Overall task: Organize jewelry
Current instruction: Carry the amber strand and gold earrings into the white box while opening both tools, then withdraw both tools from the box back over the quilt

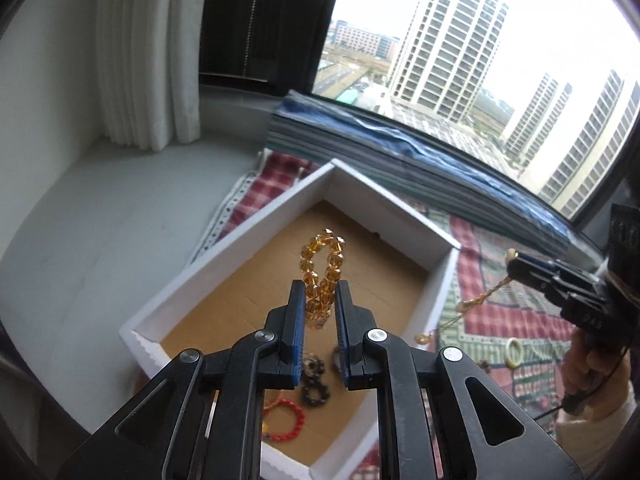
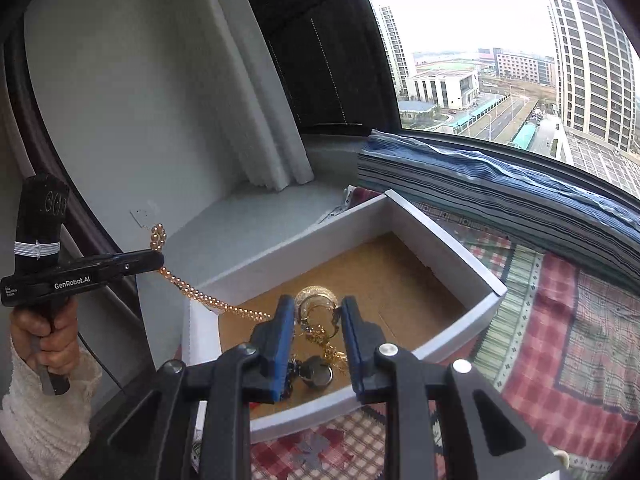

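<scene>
My left gripper (image 1: 319, 289) is shut on an amber bead bracelet (image 1: 323, 268) and holds it above the white box (image 1: 224, 248) with a brown floor. It also shows in the right wrist view (image 2: 154, 258), with the amber beads (image 2: 158, 236) sticking up from its tip. My right gripper (image 2: 316, 308) is shut on a gold ring pendant (image 2: 314, 300) whose gold chain (image 2: 240, 312) trails to the left over the box wall (image 2: 436, 236). In the left wrist view the right gripper (image 1: 516, 260) holds the dangling gold necklace (image 1: 480, 300) beside the box.
In the box lie a red bead bracelet (image 1: 290, 414), a dark bead bracelet (image 1: 314, 384) and a round dark item (image 2: 318, 372). A pale ring (image 1: 514, 352) lies on the patterned cloth (image 1: 520, 320). A folded striped fabric (image 2: 480, 184) lies along the window. White curtain (image 1: 132, 60) at left.
</scene>
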Demonstrator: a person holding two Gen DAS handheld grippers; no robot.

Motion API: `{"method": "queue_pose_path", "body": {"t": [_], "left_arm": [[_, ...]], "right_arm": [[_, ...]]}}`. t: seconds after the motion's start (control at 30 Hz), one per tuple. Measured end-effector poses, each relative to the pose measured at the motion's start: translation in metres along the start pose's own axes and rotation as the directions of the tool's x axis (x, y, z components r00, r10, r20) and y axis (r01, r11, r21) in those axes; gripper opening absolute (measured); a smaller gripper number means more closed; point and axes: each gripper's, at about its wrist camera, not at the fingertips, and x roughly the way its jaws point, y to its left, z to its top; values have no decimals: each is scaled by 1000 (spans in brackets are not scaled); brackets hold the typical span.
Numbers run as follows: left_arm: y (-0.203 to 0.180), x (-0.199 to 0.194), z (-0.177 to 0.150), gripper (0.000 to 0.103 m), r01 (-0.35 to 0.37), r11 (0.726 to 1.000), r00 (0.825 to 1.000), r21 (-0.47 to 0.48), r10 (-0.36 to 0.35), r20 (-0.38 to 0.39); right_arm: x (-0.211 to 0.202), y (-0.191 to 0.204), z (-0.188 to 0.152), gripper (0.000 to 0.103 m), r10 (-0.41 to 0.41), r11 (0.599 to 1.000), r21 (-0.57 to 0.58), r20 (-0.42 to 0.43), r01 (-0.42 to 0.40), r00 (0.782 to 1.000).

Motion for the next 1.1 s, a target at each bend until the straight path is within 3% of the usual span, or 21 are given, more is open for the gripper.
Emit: {"method": "queue_pose_path", "body": {"t": [0.23,0.37,0.4,0.43,0.47,0.53,0.67,0.73,0.87,1.1], "left_arm": [[57,94,-33,12,-130,990,983,-48,123,-140],[78,120,-56,14,-172,982,968,-76,155,-198],[82,122,-61,17,-180,980,966,-87,159,-204],[85,120,-65,25,-181,979,965,-98,158,-208],[86,117,-68,38,-184,978,966,-103,160,-204],[83,106,-73,49,-194,976,969,-94,176,-176],[65,71,-84,62,-175,983,979,-63,167,-115],[48,51,-90,69,-157,987,985,-42,153,-79],[-1,16,-110,83,-139,990,990,31,139,-1],[-90,-14,-162,87,-167,977,982,134,153,112]], "right_arm": [[92,3,1,25,-35,999,-16,-78,34,996],[142,-6,-20,26,-52,999,-2,-174,53,983],[150,-10,-24,31,-66,998,2,-191,68,979],[154,-13,-28,44,-82,996,5,-197,84,977],[154,-15,-31,48,-91,995,9,-192,95,977],[144,-18,-34,50,-86,995,25,-175,92,981],[101,-16,-41,52,-93,995,31,-121,97,988],[75,-13,-45,60,-106,994,22,-90,109,990],[16,-8,-66,63,-152,988,-26,-36,151,988],[-55,-5,-137,68,-297,952,-86,-41,293,954]]}}
